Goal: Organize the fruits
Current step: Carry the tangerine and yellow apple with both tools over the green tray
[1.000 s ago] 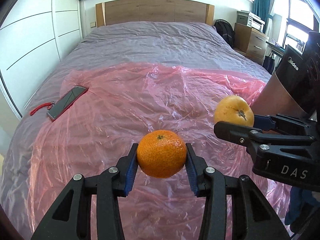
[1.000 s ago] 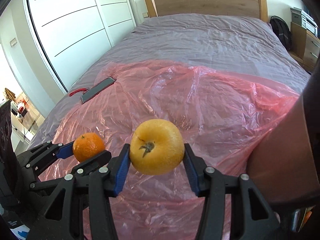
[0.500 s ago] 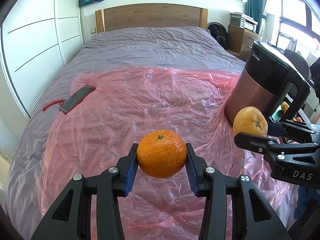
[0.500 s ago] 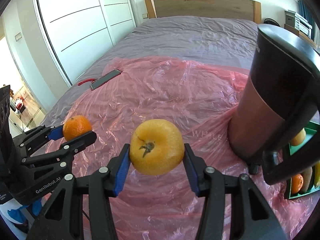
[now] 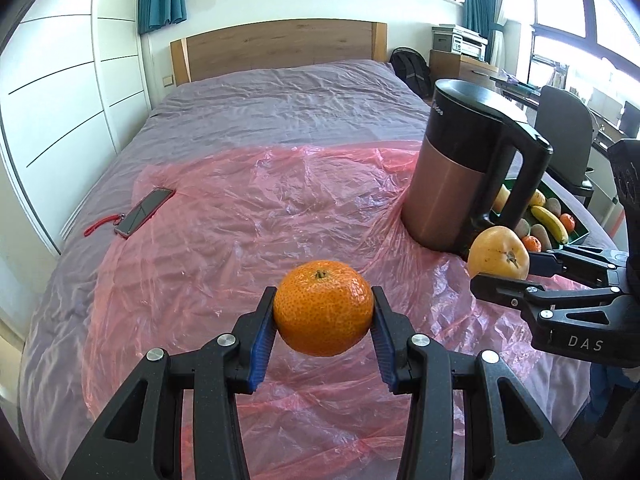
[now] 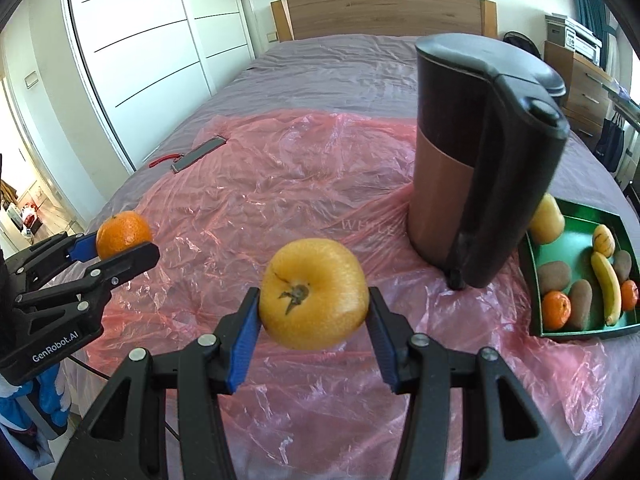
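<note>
Orange mandarin (image 5: 323, 307) in L gripper (image 5: 323, 320), yellow fruit (image 6: 313, 293) in R gripper (image 6: 314, 312).

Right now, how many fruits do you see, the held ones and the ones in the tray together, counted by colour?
orange fruit: 3
yellow fruit: 4
brown fruit: 3
Total: 10

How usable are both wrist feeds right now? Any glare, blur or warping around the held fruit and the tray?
Left wrist view: sharp; the mandarin is crisp, bright windows wash out the upper right, and the kettle hides part of the tray. Right wrist view: the yellow fruit is sharp, the plastic sheet glints lightly, and the wardrobe lines bow near the edge.
</note>
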The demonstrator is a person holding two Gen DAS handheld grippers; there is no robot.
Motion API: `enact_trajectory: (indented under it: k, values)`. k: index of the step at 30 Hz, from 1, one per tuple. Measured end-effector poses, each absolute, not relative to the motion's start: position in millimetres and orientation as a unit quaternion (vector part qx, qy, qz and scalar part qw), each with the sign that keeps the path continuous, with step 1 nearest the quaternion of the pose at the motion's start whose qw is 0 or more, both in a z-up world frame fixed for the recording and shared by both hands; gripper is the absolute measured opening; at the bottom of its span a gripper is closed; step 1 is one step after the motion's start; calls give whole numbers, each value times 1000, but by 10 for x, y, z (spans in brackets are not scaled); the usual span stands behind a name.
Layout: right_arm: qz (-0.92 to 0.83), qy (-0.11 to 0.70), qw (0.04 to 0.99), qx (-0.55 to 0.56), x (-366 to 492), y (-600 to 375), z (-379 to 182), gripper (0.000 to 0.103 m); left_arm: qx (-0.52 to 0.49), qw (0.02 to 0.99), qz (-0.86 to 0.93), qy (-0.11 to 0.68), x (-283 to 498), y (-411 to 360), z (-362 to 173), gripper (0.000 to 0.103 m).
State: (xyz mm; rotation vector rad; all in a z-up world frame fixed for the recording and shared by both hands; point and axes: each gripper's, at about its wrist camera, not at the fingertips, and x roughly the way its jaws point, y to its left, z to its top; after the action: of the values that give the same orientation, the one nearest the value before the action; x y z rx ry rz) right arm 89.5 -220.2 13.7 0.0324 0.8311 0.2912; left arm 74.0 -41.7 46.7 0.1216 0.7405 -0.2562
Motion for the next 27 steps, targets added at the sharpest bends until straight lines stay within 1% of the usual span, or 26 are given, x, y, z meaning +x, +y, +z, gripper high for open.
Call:
enact_trajectory:
  k: [17,27]
  values:
    - [97,392,913,54,574,-3037,92,42,101,911,-184,354,440,-1293,656,39]
    - [43,395,914,87,417,-3874,-92,41,125,886,-253,367,336,-2139,591,39]
